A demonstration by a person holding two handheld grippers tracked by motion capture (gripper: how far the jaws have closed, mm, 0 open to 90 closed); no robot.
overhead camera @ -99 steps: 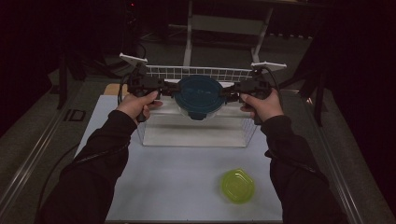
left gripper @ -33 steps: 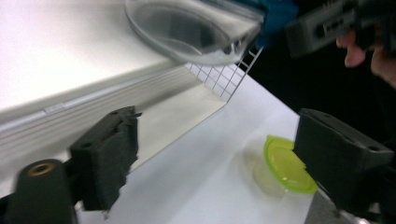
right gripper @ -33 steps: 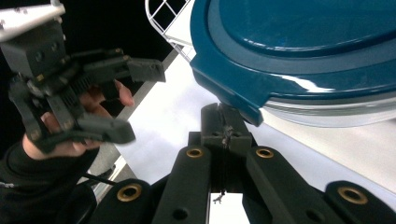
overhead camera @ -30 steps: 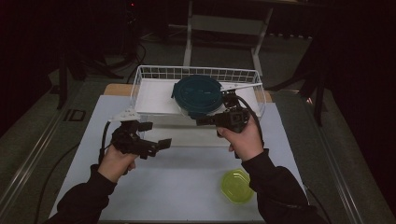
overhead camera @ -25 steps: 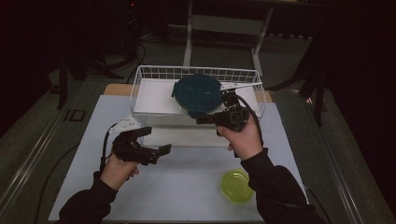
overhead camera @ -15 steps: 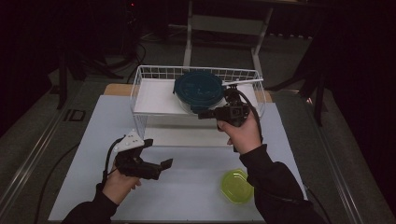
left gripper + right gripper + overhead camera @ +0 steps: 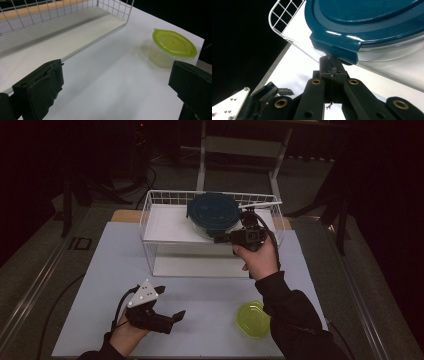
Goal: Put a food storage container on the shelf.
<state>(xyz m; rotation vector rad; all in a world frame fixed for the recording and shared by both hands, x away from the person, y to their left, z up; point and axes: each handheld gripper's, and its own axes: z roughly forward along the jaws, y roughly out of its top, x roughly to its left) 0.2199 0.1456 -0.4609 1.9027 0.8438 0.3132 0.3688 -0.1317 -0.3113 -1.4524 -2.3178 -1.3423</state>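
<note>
Now, as seen from beside the bench:
Right gripper (image 7: 220,239): jaws pressed together with nothing between them, their tips right under the tab on the rim of the blue lid.
Blue-lidded container (image 7: 214,213): a round clear bowl with a dark blue lid, sitting on the raised white shelf inside the wire rack (image 7: 165,198), toward its right end.
Contact: whether the closed tips actually touch the lid's tab (image 7: 337,48) I cannot tell; they sit just below it.
Left gripper (image 7: 175,316): low over the near left part of the bench (image 7: 100,270), jaws spread wide, holding nothing.
Green-lidded tub (image 7: 253,319): on the bench near the front right, well apart from the rack; the left gripper view looks toward it (image 7: 172,47) between its open jaws.
</note>
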